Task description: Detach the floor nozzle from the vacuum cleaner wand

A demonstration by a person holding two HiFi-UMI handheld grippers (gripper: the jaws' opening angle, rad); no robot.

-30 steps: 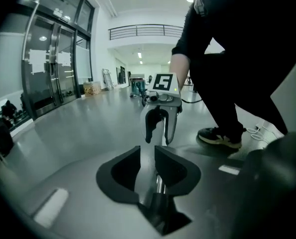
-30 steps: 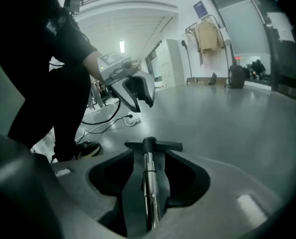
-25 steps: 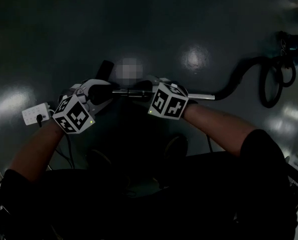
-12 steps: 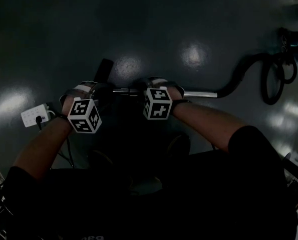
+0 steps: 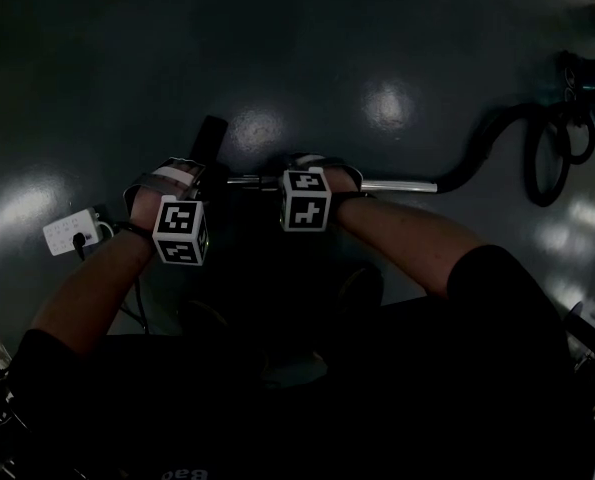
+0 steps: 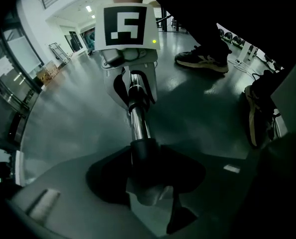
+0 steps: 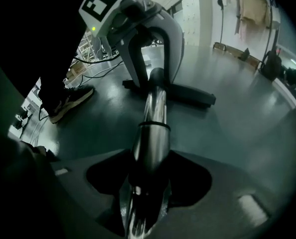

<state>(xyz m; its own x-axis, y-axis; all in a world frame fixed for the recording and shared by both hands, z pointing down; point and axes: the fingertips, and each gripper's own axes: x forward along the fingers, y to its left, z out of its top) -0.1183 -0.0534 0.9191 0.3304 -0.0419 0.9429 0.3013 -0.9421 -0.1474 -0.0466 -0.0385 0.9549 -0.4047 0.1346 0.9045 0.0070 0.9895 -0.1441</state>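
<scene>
The chrome wand [image 5: 397, 185] lies level just above the floor, its left end in the black floor nozzle [image 5: 209, 136]. My left gripper [image 5: 189, 175] points steeply down and straddles the nozzle's black neck [image 6: 144, 156]. Its jaws have just been opening, and in the right gripper view its white fingers [image 7: 130, 59] stand clear on both sides. My right gripper [image 5: 312, 175] also points down, over the wand [image 7: 152, 118] a little right of the joint. Its jaws have just been closing, and its pads [image 6: 122, 91] look pressed on the tube [image 6: 138, 126].
A black hose [image 5: 487, 138] runs from the wand's right end to a coil [image 5: 547, 158] at the far right. A white power strip [image 5: 72, 230] with a cable lies on the floor at left. The person's shoes [image 6: 202, 59] stand close behind the wand.
Both grippers have dropped down onto the wand and nozzle neck, so their marker cubes look smaller. The left one has rolled to point more steeply down. The wand has stayed put.
</scene>
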